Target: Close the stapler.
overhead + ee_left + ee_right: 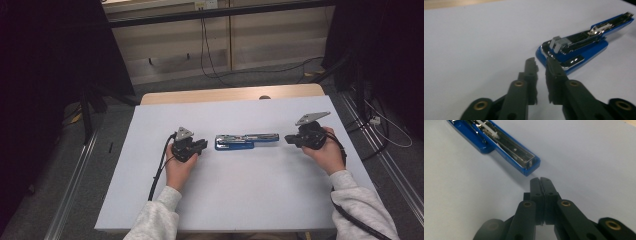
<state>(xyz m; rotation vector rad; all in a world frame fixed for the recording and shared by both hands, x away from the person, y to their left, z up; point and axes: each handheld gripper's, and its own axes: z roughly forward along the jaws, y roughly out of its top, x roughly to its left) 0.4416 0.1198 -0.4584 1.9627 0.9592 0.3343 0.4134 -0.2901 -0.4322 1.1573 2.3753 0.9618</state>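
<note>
Centrally, blue stapler (246,140) flat on table (150,200) — no readable label; left gripper (541,65) narrowly parted, right gripper (540,180) closed, empty.

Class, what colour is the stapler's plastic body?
Blue; the stapler shows best in the left gripper view.

I see a blue plastic stapler with a chrome metal magazine (246,140) lying flat mid-table. It's swung fully open, stretched lengthwise left to right.
</note>
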